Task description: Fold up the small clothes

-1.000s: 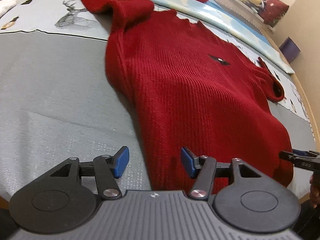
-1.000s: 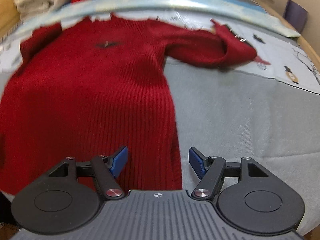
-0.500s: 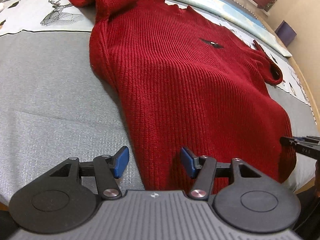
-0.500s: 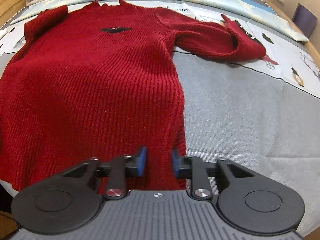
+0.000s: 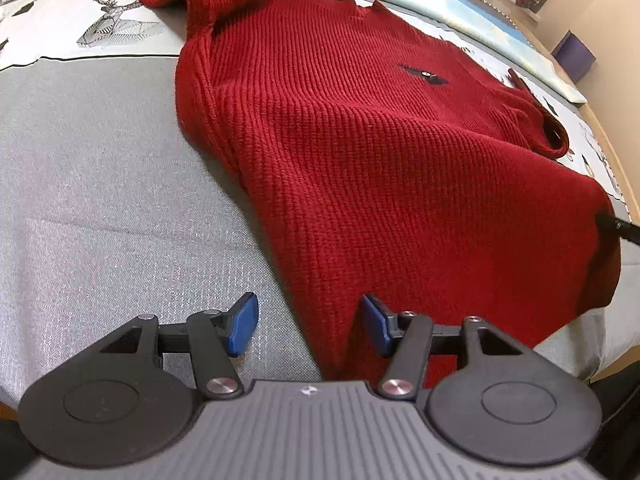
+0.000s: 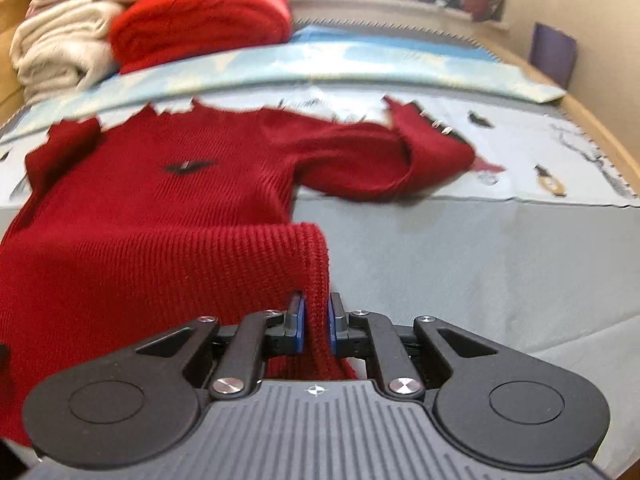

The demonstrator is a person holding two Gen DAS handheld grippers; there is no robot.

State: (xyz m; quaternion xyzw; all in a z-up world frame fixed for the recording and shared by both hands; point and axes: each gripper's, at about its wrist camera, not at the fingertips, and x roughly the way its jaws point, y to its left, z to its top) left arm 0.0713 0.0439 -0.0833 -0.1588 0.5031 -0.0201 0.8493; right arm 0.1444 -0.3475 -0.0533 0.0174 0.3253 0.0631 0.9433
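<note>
A red knit sweater lies front up on the grey bed cover, its sleeves spread toward the far side. My left gripper is open, its blue pads on either side of the sweater's near left hem corner. My right gripper is shut on the sweater's near right hem corner and holds it raised off the bed. The right gripper's tip also shows at the right edge of the left wrist view. The sweater fills the left of the right wrist view.
A stack of folded clothes, cream and red, lies at the far side. A pale printed sheet runs across the far half of the bed. A purple box stands by the wall at far right. The bed's wooden edge runs along the right.
My right gripper closed on the right hem corner and lifted it, pulling that side of the sweater up. My left gripper stayed open and moved slightly closer to the left hem.
</note>
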